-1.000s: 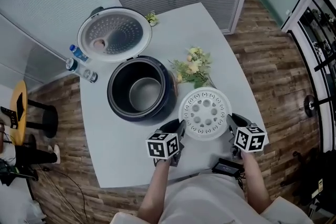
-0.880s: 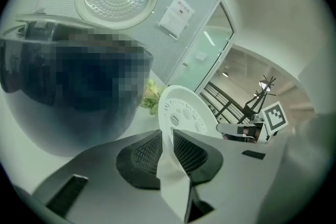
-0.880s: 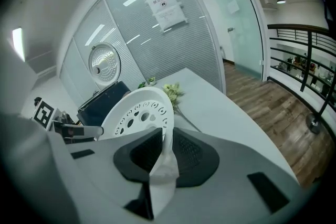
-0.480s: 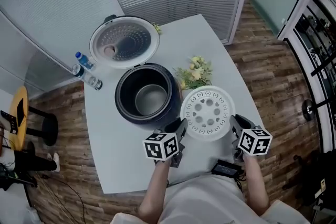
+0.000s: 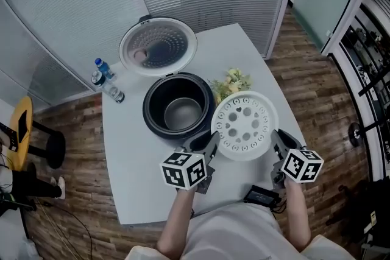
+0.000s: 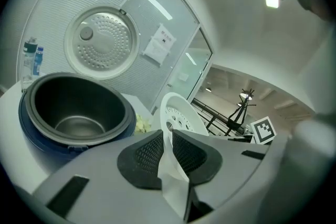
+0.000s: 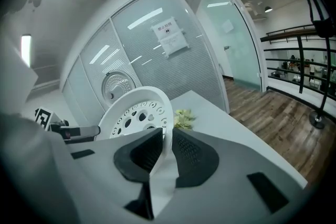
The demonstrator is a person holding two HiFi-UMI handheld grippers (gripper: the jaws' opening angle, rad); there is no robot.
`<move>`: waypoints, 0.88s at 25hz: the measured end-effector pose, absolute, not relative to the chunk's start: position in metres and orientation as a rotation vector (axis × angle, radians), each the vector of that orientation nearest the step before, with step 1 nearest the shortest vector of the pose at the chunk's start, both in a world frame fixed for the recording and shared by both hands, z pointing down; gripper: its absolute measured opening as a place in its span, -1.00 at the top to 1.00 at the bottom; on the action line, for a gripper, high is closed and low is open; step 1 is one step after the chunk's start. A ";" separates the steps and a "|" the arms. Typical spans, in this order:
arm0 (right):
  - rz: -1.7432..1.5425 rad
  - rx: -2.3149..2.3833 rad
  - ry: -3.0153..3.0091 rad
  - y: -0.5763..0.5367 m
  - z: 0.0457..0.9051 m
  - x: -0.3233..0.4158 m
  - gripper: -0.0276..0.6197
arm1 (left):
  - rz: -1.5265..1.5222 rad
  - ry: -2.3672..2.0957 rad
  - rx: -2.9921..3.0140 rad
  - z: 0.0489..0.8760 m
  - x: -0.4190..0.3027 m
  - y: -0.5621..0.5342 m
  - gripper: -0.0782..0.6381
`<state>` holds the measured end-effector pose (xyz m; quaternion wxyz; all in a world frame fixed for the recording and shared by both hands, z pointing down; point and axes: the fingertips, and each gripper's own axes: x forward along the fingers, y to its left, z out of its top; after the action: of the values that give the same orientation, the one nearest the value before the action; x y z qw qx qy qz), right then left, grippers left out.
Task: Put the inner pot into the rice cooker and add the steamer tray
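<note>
Jaws, both pairs: pinching the rim of the steamer tray (image 5: 244, 125); your left gripper (image 5: 204, 144) takes its left edge, your right gripper (image 5: 277, 140) its right edge; the left jaws have just been closing further on that rim.
Steamer tray: white, perforated, held between the two grippers just right of the rice cooker (image 5: 151, 125); opposite grips likely keep it from tipping.
Inner pot (image 5: 183, 114): already seated in the cooker.
Lid (image 5: 158, 45): swung open behind, leaving the mouth free.
Flowers (image 5: 234, 79): just behind the tray.
Judged next: carry the tray over the pot.
</note>
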<state>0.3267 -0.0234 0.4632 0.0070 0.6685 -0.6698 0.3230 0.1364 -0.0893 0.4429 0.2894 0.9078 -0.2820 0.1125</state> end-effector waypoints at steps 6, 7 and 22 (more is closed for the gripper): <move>0.947 2.089 -2.175 -0.029 0.433 0.300 0.70 | 0.243 -0.802 2.459 0.417 0.110 -0.094 0.63; 0.933 2.082 -2.190 -0.032 0.428 0.295 0.70 | 0.229 -0.814 2.459 0.414 0.104 -0.097 0.63; 0.845 1.904 -2.368 -0.087 0.399 0.220 0.71 | 0.188 -0.974 2.398 0.404 0.021 -0.121 0.63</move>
<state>0.2201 -0.0873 0.3992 -0.0061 0.6038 -0.7507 0.2680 0.0208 -0.1212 0.4042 0.2698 0.8899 -0.3613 0.0696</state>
